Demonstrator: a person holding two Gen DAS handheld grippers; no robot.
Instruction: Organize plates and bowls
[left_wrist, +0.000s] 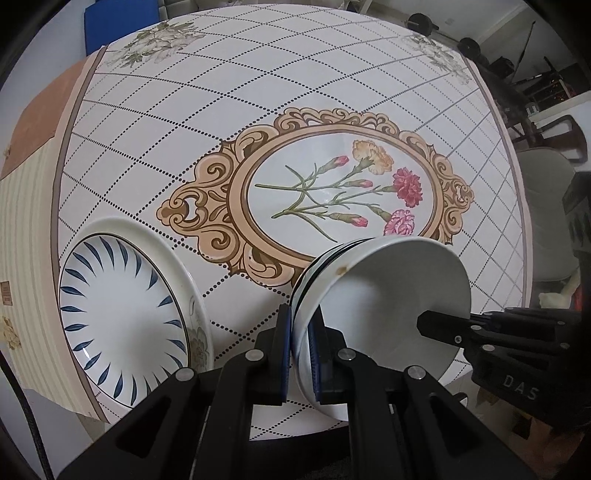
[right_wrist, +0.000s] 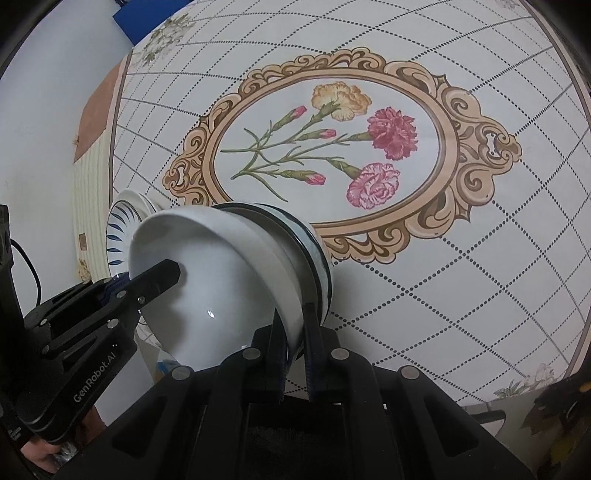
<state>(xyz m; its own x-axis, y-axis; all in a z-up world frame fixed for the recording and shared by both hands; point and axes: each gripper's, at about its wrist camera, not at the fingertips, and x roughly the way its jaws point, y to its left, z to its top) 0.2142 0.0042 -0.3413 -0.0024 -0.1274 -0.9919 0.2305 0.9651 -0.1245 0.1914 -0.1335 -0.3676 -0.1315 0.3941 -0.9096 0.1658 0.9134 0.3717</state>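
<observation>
A nested stack of bowls (left_wrist: 388, 288), white inside with dark blue bands on the outer ones, hangs tilted over the table's near edge. My left gripper (left_wrist: 301, 317) is shut on its rim, one blue pad inside and one outside. My right gripper (left_wrist: 434, 326) grips the opposite rim, one black finger reaching into the bowl. In the right wrist view that gripper (right_wrist: 294, 319) is shut on the bowl stack (right_wrist: 221, 280), and the left gripper (right_wrist: 168, 273) enters from the left. A blue-leaf plate (left_wrist: 122, 317) lies on a larger white plate (left_wrist: 197, 332), left of the bowls.
The round table (left_wrist: 258, 92) has a dotted lattice cloth with a framed carnation picture in the middle. A grey chair cushion (left_wrist: 546, 221) and dark equipment stand beyond the right edge. A blue object (left_wrist: 107, 29) sits behind the far left edge.
</observation>
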